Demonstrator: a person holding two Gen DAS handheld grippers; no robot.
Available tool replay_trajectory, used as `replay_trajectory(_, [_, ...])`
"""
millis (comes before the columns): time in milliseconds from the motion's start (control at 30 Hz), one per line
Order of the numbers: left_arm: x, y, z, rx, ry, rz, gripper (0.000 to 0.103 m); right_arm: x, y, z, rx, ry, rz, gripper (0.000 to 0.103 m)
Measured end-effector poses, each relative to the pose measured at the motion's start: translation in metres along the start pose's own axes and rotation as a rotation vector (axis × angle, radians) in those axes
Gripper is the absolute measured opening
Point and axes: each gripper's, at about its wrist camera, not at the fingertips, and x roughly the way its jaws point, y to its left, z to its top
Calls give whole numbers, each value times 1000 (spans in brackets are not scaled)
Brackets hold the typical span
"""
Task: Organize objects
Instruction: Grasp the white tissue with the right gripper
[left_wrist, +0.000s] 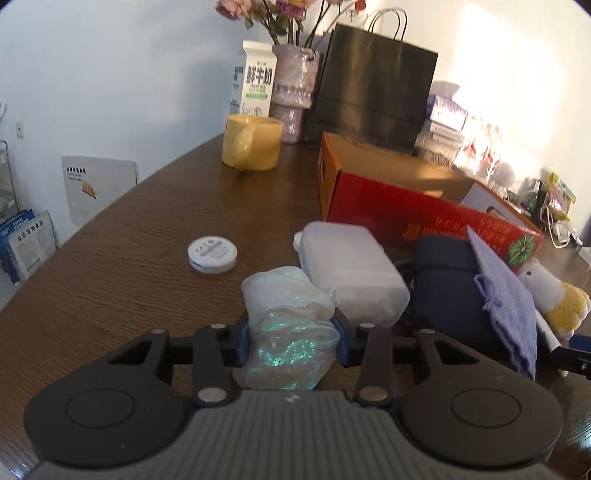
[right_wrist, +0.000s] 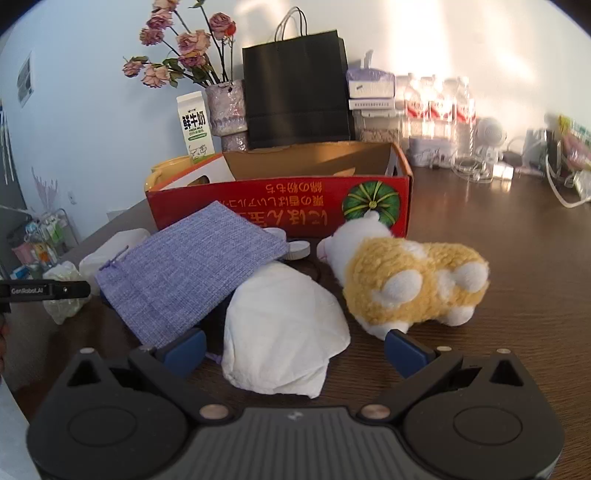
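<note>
One red box (right_wrist: 280, 199) open, left claw (left_wrist: 291, 341) gripping glittery bag (left_wrist: 291, 325)

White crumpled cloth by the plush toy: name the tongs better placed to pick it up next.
Right. The right tongs are open with the white cloth lying between their fingers. The left tongs are already shut on the glittery bag.

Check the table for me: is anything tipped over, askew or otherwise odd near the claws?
Yes. The plush toy lies toppled on its side before the red box, whose print reads upside down. The lilac pouch leans askew over a dark case. The left claw squeezes a glittery bag; the right claw is open.
</note>
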Motion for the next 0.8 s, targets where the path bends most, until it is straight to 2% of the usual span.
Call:
replay_trajectory(200, [-2, 2, 1, -14, -2, 1, 42, 10, -8, 4, 88, 3, 26, 98])
replay_trajectory(400, [-2, 1, 1, -17, -2, -10, 43, 17, -10, 6, 108, -16, 25, 93])
replay_trajectory(467, [-2, 2, 1, -18, -1, -14, 43, 17, -9, 5, 94, -23, 20, 90])
replay_trajectory(533, [-2, 2, 1, -20, -1, -15, 43, 17, -8, 4, 82, -31, 21, 80])
replay_trajectory(800, [-5, 2, 0, -24, -6, -18, 44, 14, -9, 1, 86, -48, 61, 68])
